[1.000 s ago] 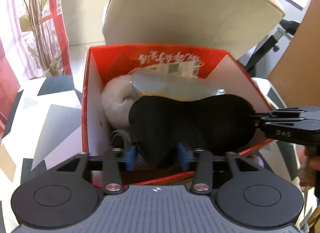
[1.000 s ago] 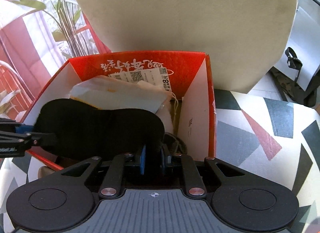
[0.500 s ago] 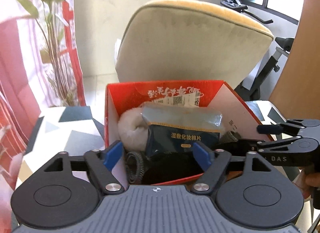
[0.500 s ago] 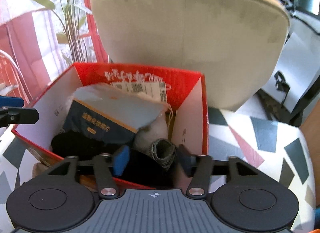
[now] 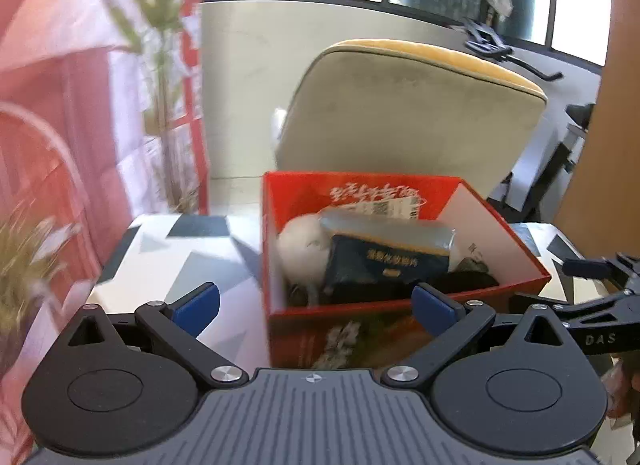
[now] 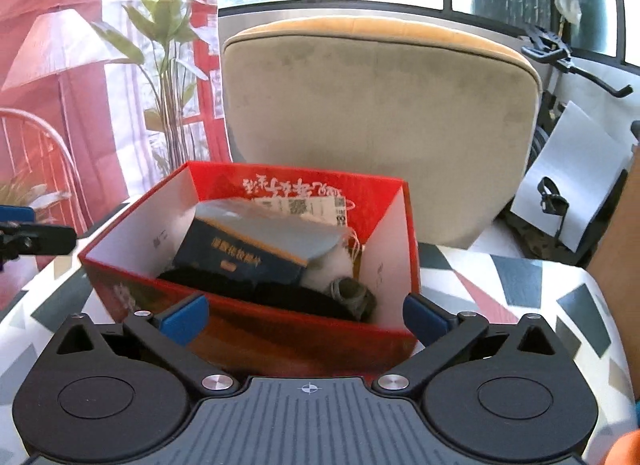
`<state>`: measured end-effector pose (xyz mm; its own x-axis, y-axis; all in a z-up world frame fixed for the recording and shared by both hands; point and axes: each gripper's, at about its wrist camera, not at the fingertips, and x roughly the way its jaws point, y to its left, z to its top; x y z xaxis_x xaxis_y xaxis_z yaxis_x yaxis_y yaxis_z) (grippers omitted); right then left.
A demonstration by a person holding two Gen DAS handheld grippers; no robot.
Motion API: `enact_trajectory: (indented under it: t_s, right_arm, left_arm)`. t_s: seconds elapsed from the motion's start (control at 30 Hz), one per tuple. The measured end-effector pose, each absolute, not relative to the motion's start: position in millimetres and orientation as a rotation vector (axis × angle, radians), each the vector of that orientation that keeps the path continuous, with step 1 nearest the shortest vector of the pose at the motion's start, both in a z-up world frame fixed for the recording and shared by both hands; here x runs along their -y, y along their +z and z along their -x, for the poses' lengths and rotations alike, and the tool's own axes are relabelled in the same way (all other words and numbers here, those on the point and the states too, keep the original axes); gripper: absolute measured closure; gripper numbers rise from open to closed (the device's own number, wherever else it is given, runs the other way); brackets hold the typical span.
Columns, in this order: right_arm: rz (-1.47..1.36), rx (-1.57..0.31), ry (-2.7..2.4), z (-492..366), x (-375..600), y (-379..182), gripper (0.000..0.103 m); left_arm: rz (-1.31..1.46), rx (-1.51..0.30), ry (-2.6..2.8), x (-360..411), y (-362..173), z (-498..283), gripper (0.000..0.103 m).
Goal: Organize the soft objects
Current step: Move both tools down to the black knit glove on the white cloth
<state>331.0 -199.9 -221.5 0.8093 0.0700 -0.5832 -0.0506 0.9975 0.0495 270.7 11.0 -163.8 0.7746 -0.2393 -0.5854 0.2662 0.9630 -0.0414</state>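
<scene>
Both sets of jaws are spread wide and hold nothing. Left gripper [image 5: 316,307] sits just short of the red box [image 5: 404,331], right gripper [image 6: 304,315] likewise [image 6: 256,339]. Box stands on the table [image 5: 176,257] with its geometric-pattern cloth, a beige chair [image 6: 380,125] behind it. Inside: black eye mask [image 6: 288,297] lying low at the near wall, dark blue packet [image 6: 240,257] with gold Chinese lettering, too blurred to read, white fluffy item [image 5: 302,253], grey knit piece [image 6: 352,291]. White Chinese script across the box's inner back wall, plus a barcode sticker [image 6: 320,207]. "DAS" is printed on the right gripper's arm in the left wrist view.
</scene>
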Motion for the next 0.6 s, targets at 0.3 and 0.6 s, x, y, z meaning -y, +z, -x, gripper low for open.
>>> enact_trajectory:
  t_s: [0.3,0.6]
  right_arm:
    - [-0.100,-0.607,0.047,-265,204,-247,0.000]
    - [-0.122,-0.687,0.046,-245,206,-279,0.000]
  left_arm:
    - [-0.013,-0.679,-0.232,-37,-193,-233,0.000]
    - [-0.009,-0.700,-0.166,-49,-210,-213,0.000]
